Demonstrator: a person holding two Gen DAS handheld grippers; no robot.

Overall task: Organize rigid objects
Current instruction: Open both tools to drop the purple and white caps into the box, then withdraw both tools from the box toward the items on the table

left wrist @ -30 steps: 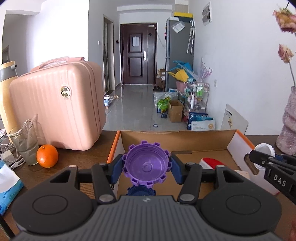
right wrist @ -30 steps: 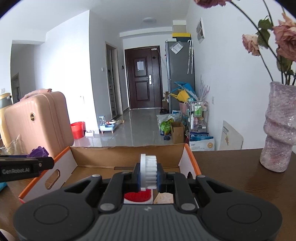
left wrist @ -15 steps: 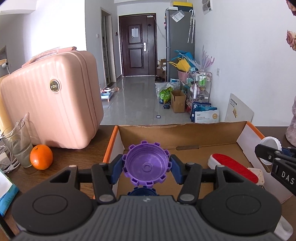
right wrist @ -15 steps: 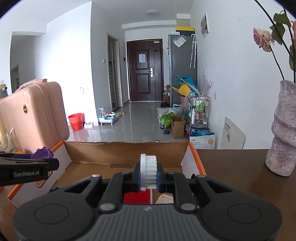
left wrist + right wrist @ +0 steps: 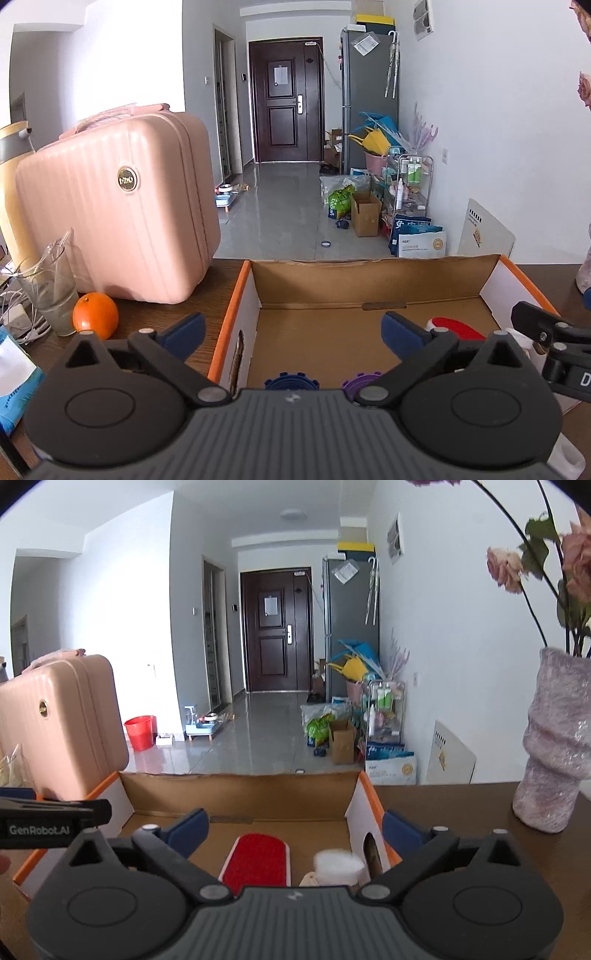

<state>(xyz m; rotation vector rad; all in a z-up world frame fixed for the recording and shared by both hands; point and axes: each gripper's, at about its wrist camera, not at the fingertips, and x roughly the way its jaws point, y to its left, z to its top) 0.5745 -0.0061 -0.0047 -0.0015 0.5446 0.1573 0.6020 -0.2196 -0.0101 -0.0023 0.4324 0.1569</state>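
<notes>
Left gripper [image 5: 291, 330]: jaws have just been opening and now stand wide, nothing between the blue pads. Directly below it, at the near end of the cardboard box [image 5: 369, 273], a purple gear [image 5: 360, 382] lies on the box floor just beside a dark blue gear [image 5: 291, 382]; both are half hidden by the gripper body, so whether they touch cannot be told.

Right gripper [image 5: 295, 829]: jaws likewise have just been opening, spread wide, pads clear of everything. Under it a white gear [image 5: 338, 866] sits in the box near the right wall, blurred, resting on or against a pale beige piece. Just left of it lies a red-topped brush [image 5: 258, 858], lengthwise on the box floor.

Box has orange rims and white outer sides and stands on a dark wooden table [image 5: 443, 801].

Left of the box: an orange [image 5: 95, 320], a clear glass [image 5: 51, 291] beside it, then a pink suitcase [image 5: 118, 221] upright behind them. Right of the box: a mauve textured vase [image 5: 554, 753] holding faded roses.

Beyond the table edge, a grey tiled floor runs to a dark door [image 5: 275, 627].
</notes>
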